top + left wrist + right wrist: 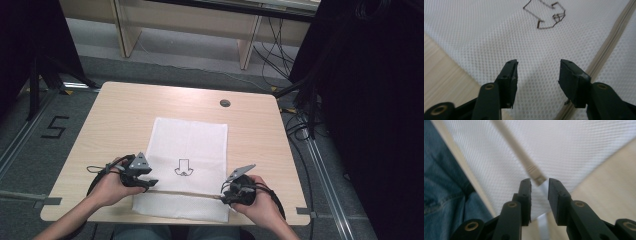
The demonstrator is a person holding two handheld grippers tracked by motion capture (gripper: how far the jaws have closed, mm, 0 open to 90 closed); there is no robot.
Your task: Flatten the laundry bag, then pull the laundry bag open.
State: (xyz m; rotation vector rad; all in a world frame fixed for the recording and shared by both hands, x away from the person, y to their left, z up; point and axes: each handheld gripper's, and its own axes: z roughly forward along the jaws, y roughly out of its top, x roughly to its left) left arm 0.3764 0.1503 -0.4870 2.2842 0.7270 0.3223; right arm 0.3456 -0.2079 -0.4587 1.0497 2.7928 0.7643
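High view: white mesh bag (187, 165) lies flat, lower centre of the table (120, 107). Left tool (145, 183) and right tool (226, 196) sit at the zipper's (185, 192) ends, both apart, gripping nothing. Risk: right tool closing beside the zipper pull (537, 177) would miss it or pinch mesh. Right gripper view alone reveals that pull, just beyond the pads; left gripper view shows the drawn mark (546, 15).

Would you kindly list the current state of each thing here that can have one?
White mesh bag: lying flat on the table, hanging slightly over its near edge.
Zipper: seemingly closed along its length, with the slider at the bag's right end.
Left gripper: open, over the mesh, gripping nothing.
Right gripper: open, jaws either side of the slider, not pressing it.
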